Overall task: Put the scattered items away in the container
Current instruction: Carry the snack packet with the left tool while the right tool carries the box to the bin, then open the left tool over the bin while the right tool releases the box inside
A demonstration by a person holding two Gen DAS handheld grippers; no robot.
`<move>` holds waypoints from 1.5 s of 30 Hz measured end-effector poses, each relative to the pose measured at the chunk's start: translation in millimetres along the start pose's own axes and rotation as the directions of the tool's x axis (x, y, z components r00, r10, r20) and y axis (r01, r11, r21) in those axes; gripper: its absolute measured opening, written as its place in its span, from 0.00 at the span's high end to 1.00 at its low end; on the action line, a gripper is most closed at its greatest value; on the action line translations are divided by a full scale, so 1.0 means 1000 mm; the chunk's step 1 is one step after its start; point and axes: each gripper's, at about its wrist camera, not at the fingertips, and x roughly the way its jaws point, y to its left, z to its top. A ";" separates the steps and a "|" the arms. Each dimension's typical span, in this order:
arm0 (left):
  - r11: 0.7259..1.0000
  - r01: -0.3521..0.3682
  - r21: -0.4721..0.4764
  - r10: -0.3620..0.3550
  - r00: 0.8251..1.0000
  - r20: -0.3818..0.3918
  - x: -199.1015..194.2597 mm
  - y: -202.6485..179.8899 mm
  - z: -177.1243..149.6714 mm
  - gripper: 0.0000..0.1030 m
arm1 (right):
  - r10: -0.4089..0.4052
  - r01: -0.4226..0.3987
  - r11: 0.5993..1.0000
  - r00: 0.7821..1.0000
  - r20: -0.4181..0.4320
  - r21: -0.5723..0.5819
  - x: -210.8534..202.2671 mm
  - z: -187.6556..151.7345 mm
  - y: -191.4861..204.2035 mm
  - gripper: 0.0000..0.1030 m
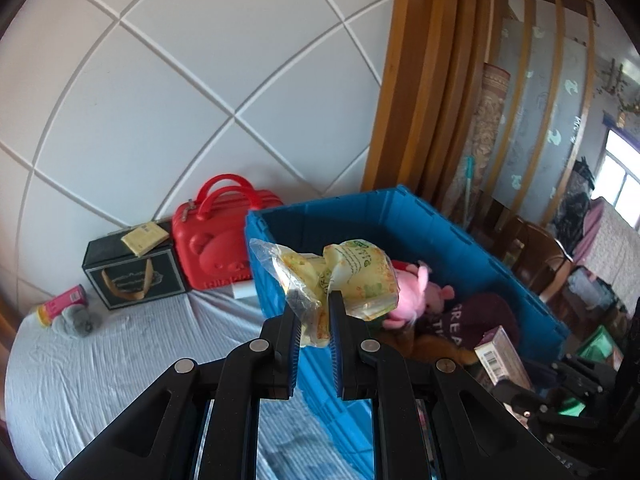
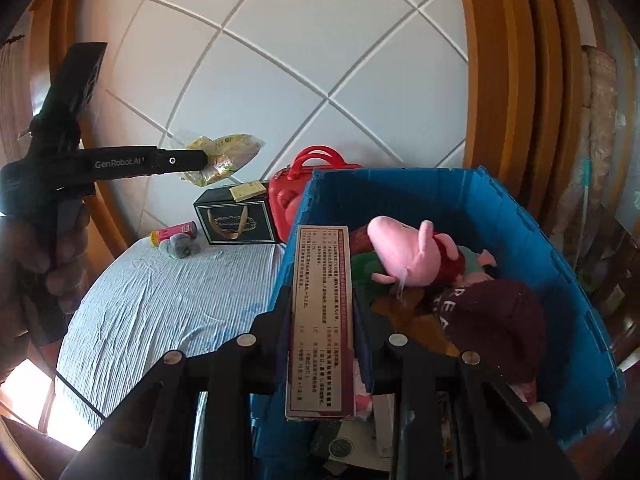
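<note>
Two items were in the grippers at once. The left gripper [image 1: 314, 312] pinched a crumpled yellow snack bag [image 1: 344, 280] by its lower edge, fingers closed on the film, so the bulk of the bag stood free above the tips; held this way it would drop clear when released. It sat over the near-left corner of the blue crate [image 1: 440, 232], seemingly just inside the rim, though depth was hard to judge. From the right wrist view the same bag [image 2: 222, 156] hung high and left of the crate [image 2: 520, 224], so it probably needed carrying farther in. The right gripper [image 2: 322, 296] was clamped on a long printed box [image 2: 320, 320], gripped across its narrow sides with the length running along the fingers, likely to keep it from pivoting. The box's far end reached over the crate's left wall. Inside lay a pink pig plush [image 2: 404, 252] and a maroon knit cap [image 2: 492, 320]. On the striped bedsheet [image 2: 160, 308], well apart from the crate, remained a grey pouch [image 2: 180, 246] touching a pink tube [image 2: 176, 232], a black gift box [image 2: 236, 220] and a red case [image 2: 296, 188] against the wall, judged still to be tidied.
</note>
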 end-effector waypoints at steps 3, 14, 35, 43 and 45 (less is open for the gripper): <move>0.999 0.044 0.025 -0.044 0.999 -0.015 0.011 -0.028 0.000 0.88 | -0.033 0.033 0.999 0.999 -0.012 0.027 -0.006 -0.005 -0.022 0.74; 0.986 0.140 0.092 -0.135 0.989 -0.054 0.027 -0.097 -0.005 0.88 | -0.097 0.098 0.992 0.995 -0.017 0.079 -0.023 -0.019 -0.067 0.74; 0.983 0.163 0.085 -0.158 0.985 -0.065 0.036 -0.105 -0.009 0.07 | -0.152 0.152 0.984 0.988 -0.005 0.090 -0.017 -0.015 -0.081 0.33; 0.993 0.115 0.029 -0.113 0.992 -0.061 0.031 -0.068 -0.015 0.07 | -0.111 0.110 0.992 0.994 0.011 0.069 -0.010 -0.007 -0.065 0.30; 0.995 0.100 0.015 -0.099 0.993 -0.063 0.029 -0.056 -0.019 0.07 | -0.088 0.086 0.995 0.996 0.027 0.058 -0.007 -0.003 -0.056 0.23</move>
